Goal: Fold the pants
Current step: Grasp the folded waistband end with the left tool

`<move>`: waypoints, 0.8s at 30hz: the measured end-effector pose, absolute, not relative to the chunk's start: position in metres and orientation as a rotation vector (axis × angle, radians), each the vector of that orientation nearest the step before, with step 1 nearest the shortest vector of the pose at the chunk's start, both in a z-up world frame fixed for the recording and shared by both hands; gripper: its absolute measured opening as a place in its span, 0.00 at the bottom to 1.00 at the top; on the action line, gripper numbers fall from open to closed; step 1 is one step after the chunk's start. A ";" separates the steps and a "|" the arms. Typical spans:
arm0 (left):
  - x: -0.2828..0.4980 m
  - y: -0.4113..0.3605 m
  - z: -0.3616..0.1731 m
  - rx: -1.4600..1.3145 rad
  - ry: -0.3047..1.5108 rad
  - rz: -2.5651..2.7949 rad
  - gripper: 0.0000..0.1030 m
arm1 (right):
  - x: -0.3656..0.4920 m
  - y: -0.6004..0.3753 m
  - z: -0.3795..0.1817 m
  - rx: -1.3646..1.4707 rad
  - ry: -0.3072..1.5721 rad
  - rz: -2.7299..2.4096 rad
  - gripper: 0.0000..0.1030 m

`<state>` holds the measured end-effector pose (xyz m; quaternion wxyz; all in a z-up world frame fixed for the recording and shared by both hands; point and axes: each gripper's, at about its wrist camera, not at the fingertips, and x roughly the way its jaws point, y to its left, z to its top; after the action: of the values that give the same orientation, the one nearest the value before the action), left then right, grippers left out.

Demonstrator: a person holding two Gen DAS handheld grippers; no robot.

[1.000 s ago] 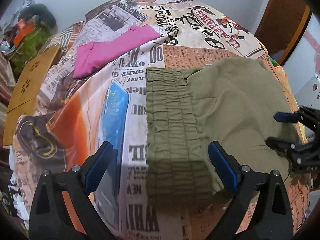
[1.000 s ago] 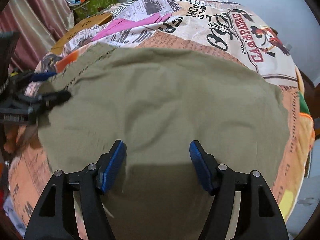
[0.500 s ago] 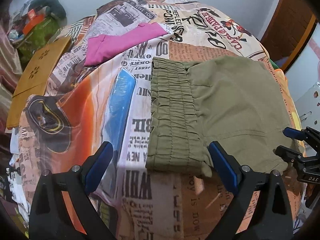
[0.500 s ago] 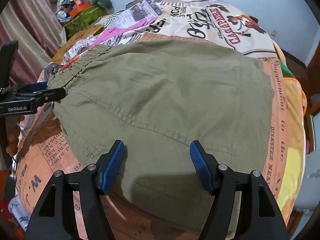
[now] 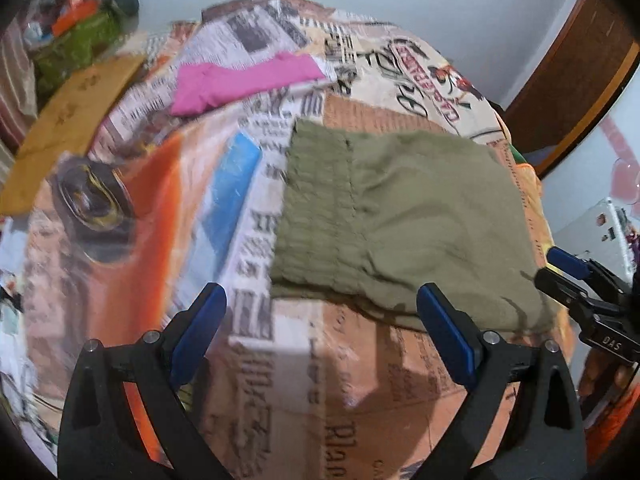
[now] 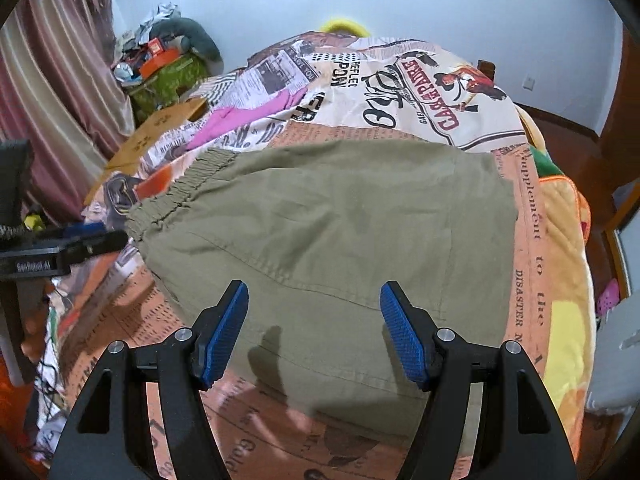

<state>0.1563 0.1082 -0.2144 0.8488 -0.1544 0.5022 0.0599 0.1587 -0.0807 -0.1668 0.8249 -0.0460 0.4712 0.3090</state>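
Olive green pants (image 5: 400, 216) lie folded flat on the bed, elastic waistband to the left; they also show in the right wrist view (image 6: 340, 240). My left gripper (image 5: 320, 332) is open and empty, held above the bedspread just short of the pants' near edge. My right gripper (image 6: 314, 332) is open and empty, above the near edge of the pants. The right gripper also shows at the right of the left wrist view (image 5: 560, 268). The left gripper shows at the left of the right wrist view (image 6: 92, 236).
The bed carries a newspaper-print spread (image 6: 420, 80). A pink garment (image 5: 240, 80) lies beyond the pants. A cardboard sheet (image 5: 68, 120) and a cluttered green box (image 6: 168, 76) are at the far left. A wooden door frame (image 5: 568, 80) stands at right.
Both grippers have pulled back and up from the pants. The pants lie still and now appear farther away in both views.
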 end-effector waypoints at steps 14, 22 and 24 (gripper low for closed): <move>0.160 0.103 -0.242 -0.591 1.082 -0.034 0.95 | 0.165 -0.084 -0.209 -0.032 1.130 0.650 0.64; 0.187 0.112 -0.248 -0.756 1.085 -0.063 0.95 | 0.159 -0.083 -0.212 -0.080 1.113 0.668 0.65; 0.191 0.115 -0.250 -0.789 1.082 -0.056 0.95 | 0.161 -0.084 -0.213 -0.071 1.116 0.674 0.65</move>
<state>0.1912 0.1152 -0.2496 0.7838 -0.3654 0.5015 -0.0258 0.1607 -0.0844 -0.2127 0.7943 -0.0332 0.5192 0.3136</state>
